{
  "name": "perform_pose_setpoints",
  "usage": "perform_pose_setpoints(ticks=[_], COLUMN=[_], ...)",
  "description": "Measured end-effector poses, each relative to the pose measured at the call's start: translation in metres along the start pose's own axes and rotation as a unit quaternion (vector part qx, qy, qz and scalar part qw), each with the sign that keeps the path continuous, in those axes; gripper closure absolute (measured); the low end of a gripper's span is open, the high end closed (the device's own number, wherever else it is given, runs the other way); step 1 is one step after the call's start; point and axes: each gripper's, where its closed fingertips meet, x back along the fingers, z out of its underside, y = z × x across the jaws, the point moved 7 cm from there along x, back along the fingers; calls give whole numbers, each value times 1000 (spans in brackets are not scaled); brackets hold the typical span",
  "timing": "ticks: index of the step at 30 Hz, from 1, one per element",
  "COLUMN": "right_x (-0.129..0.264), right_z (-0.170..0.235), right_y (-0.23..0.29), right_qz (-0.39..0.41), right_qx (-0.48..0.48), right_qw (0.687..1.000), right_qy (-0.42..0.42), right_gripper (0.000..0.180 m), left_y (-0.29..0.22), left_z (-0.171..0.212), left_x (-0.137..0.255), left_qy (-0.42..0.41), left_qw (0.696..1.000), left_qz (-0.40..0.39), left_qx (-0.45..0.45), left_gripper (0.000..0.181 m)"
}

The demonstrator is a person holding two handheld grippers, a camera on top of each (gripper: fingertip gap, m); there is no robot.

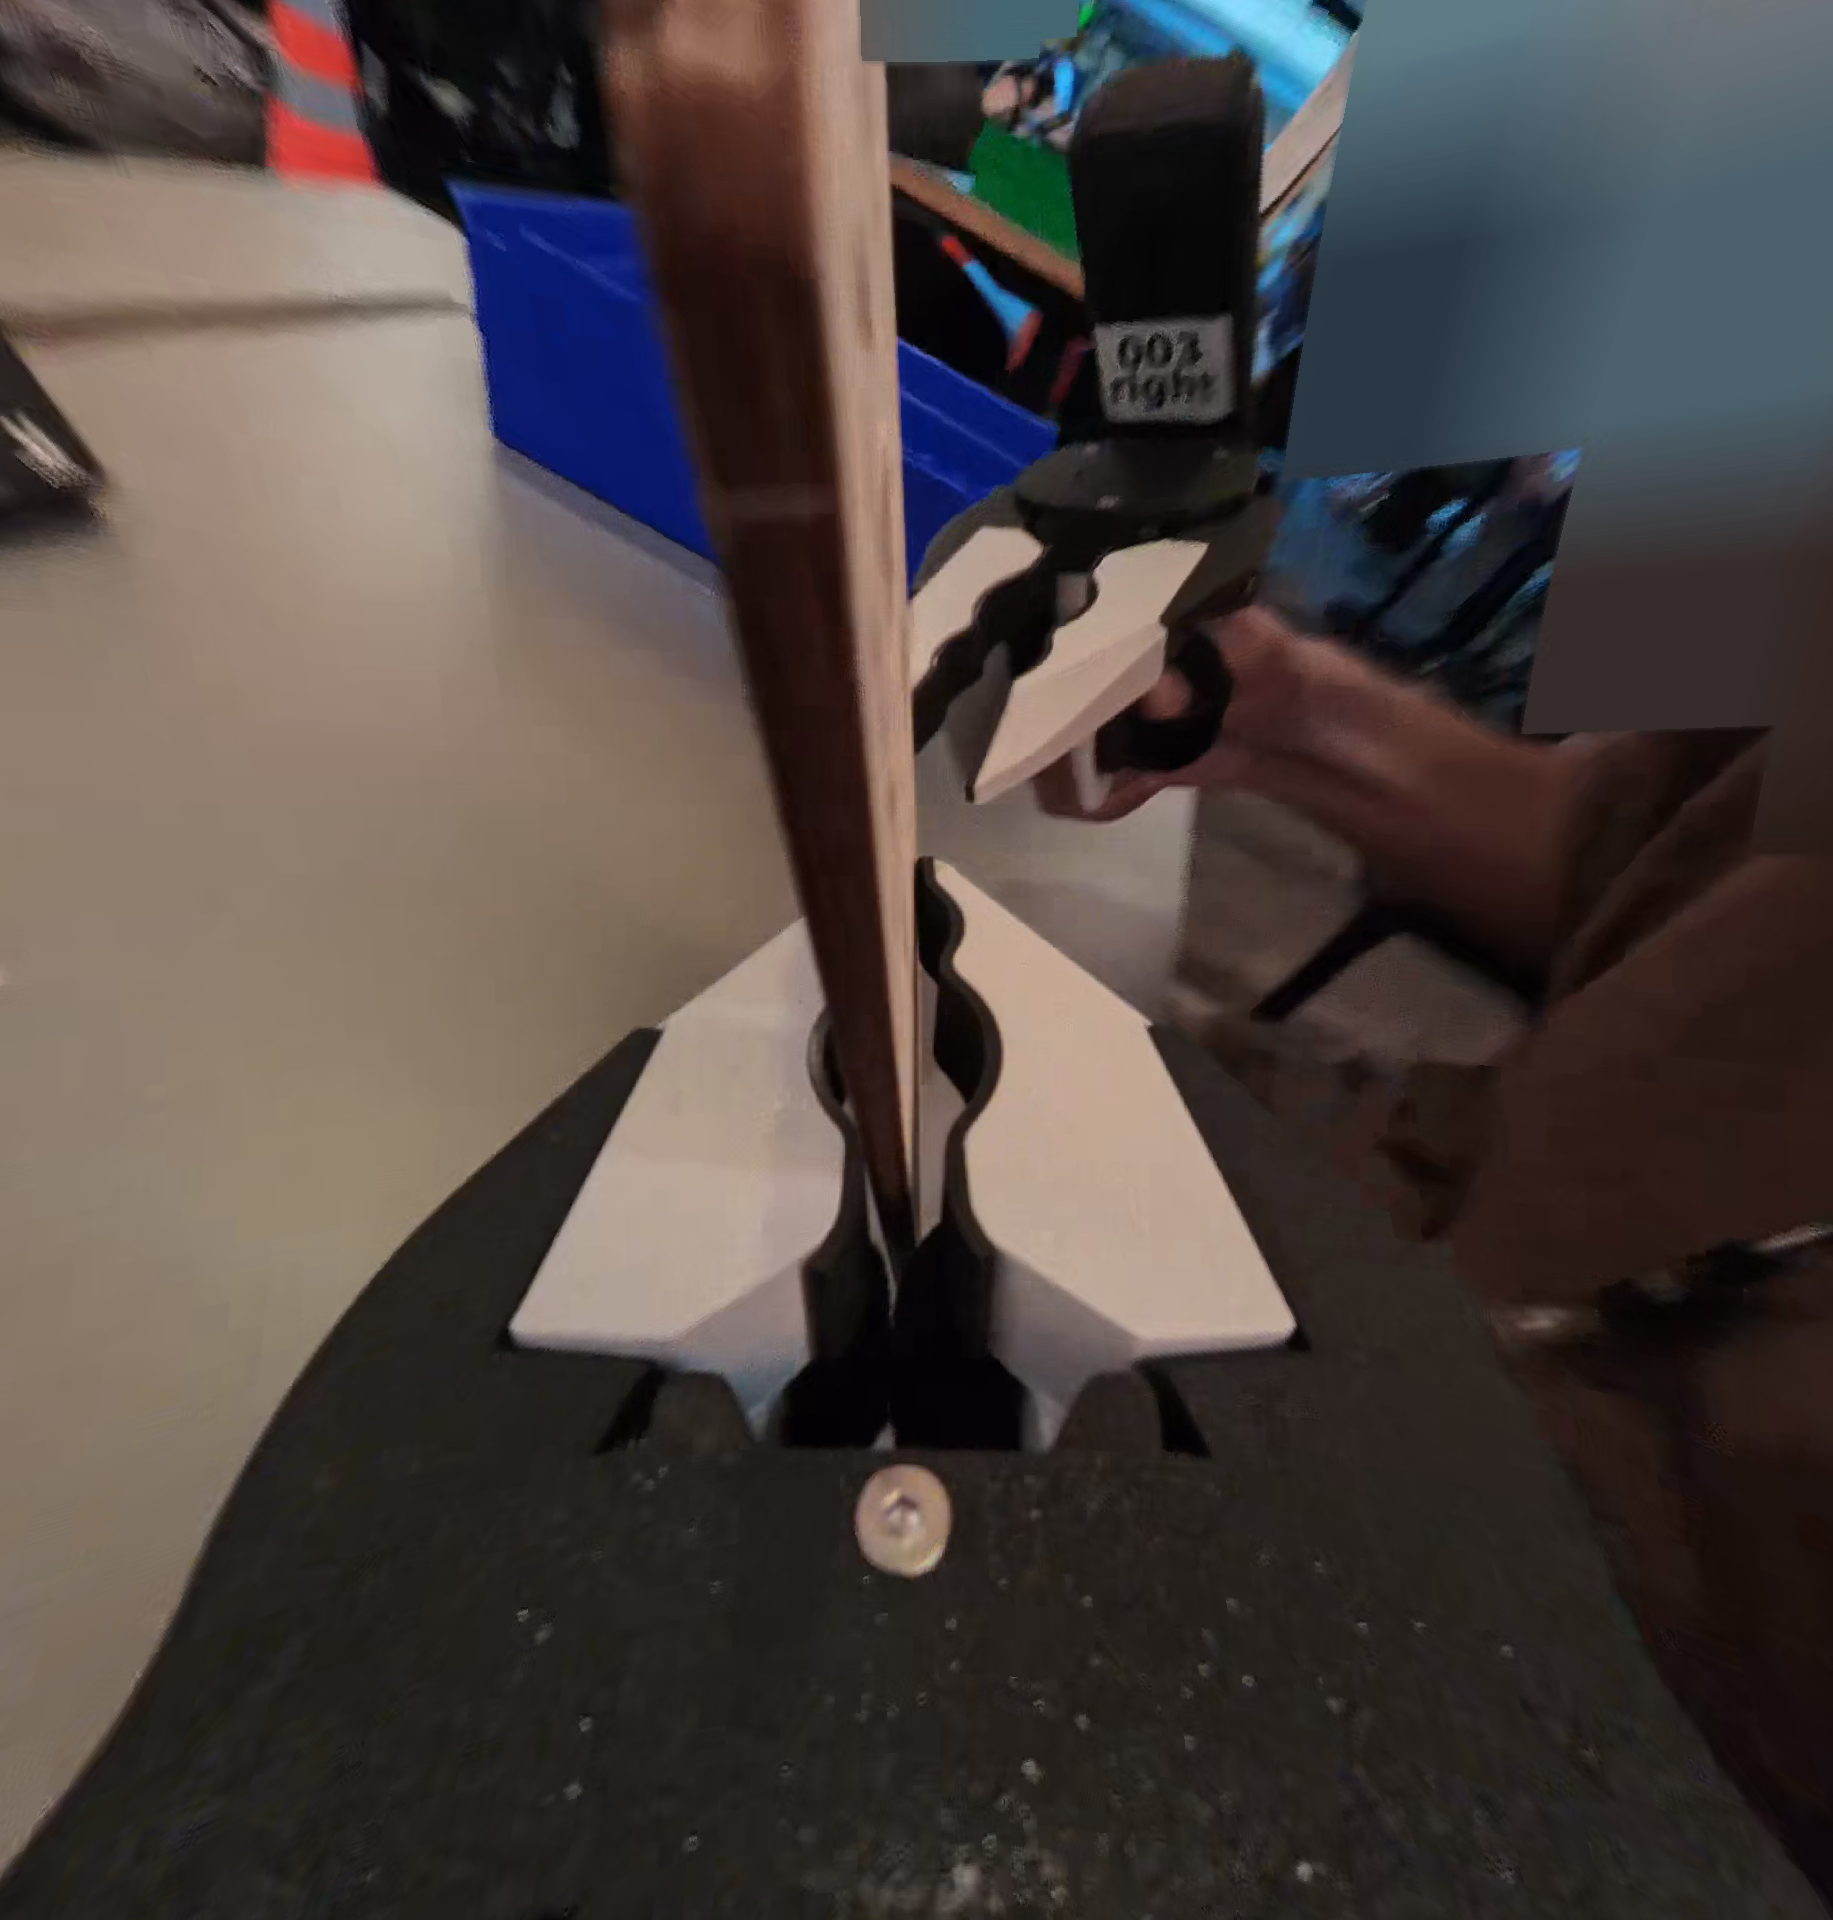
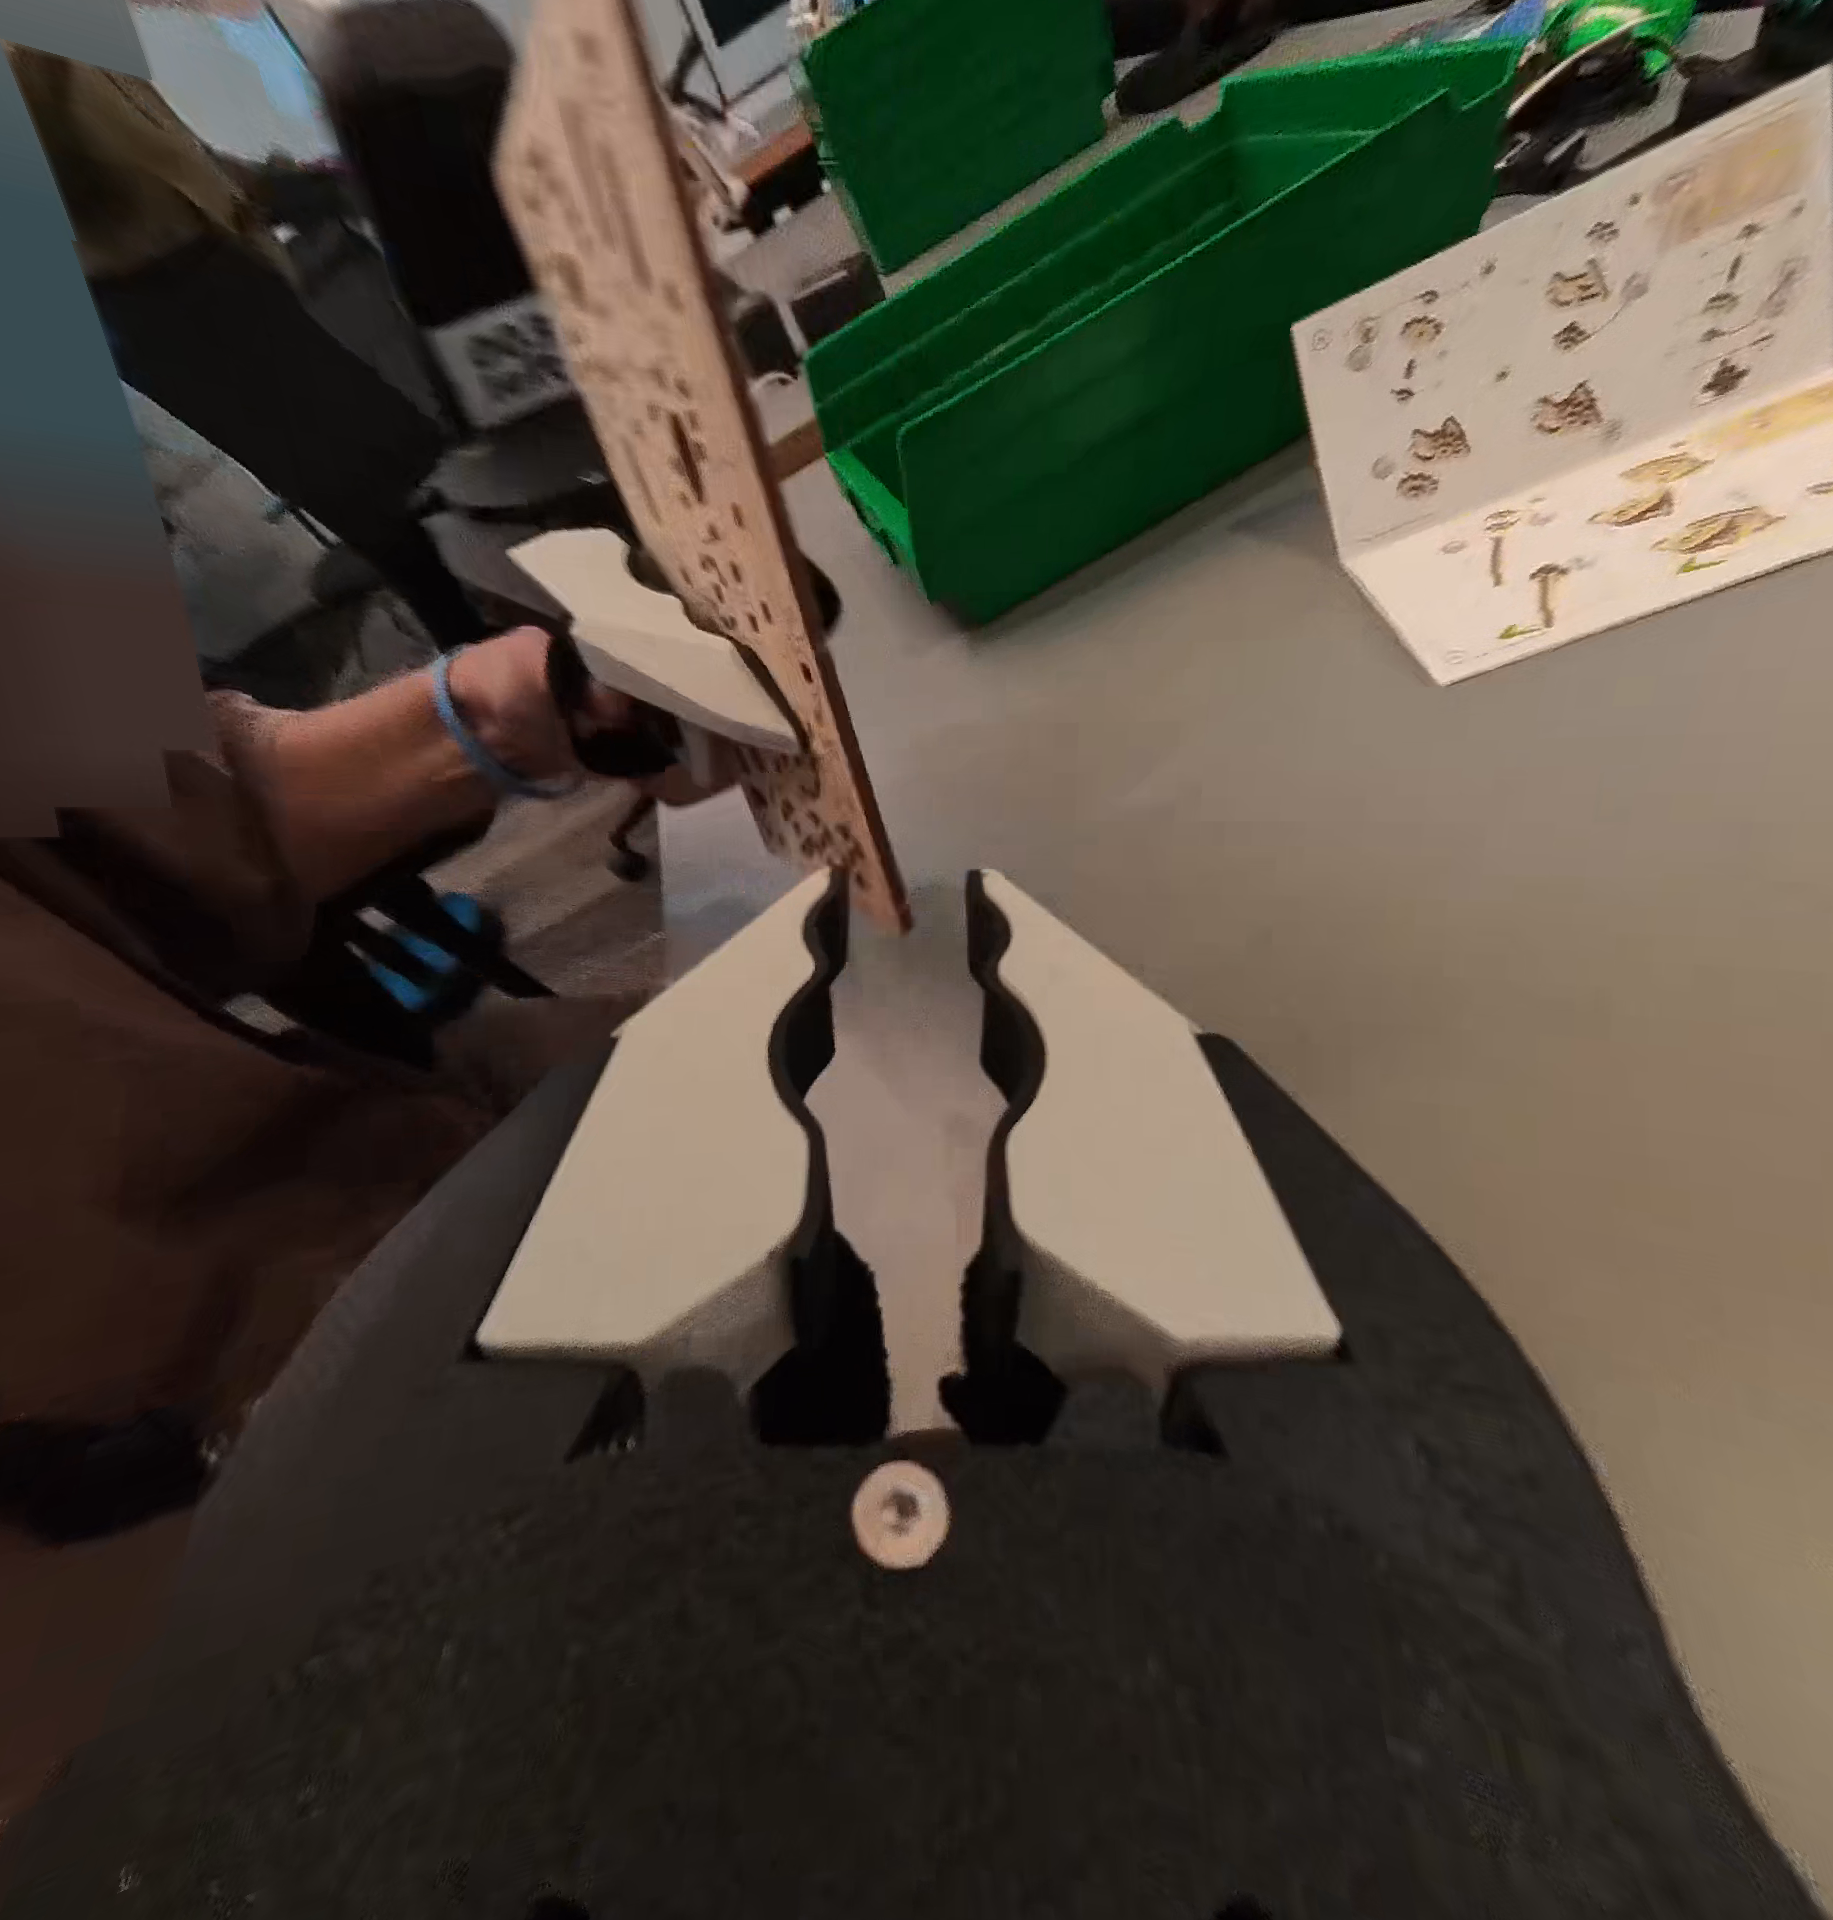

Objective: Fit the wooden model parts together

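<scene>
While the left gripper (image 1: 907, 1039) clamps the wooden parts sheet (image 1: 808, 520) edge-on, jaws closed hard on its lower end, the sheet stands near upright above the grey worktop (image 1: 320, 779). Right gripper (image 2: 907, 894): jaws apart, holding nothing, sheet's bottom corner (image 2: 886, 904) just ahead of the gap, contact unclear. Green bin (image 2: 1099, 395) and folded instruction sheet (image 2: 1577, 416) sit toward the worktop's far edge.

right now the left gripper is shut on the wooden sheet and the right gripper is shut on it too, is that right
Not quite. The left gripper is shut on the wooden sheet, but the right gripper is open and holds nothing: the right wrist view shows a clear gap between its fingers, with the sheet's lower corner just ahead of the tips.
</scene>
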Motion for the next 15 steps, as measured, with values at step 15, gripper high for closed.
perform_pose_setpoints(ticks=[15], right_x=[2], right_z=[8], right_y=[11], right_qz=[-25], right_qx=[167], right_qw=[984], right_qy=[-63], right_gripper=[144], left_y=[-34], left_z=[14], left_x=[-24], left_qy=[105], left_qw=[835], left_qz=[-245], left_qx=[-481], left_gripper=[178])
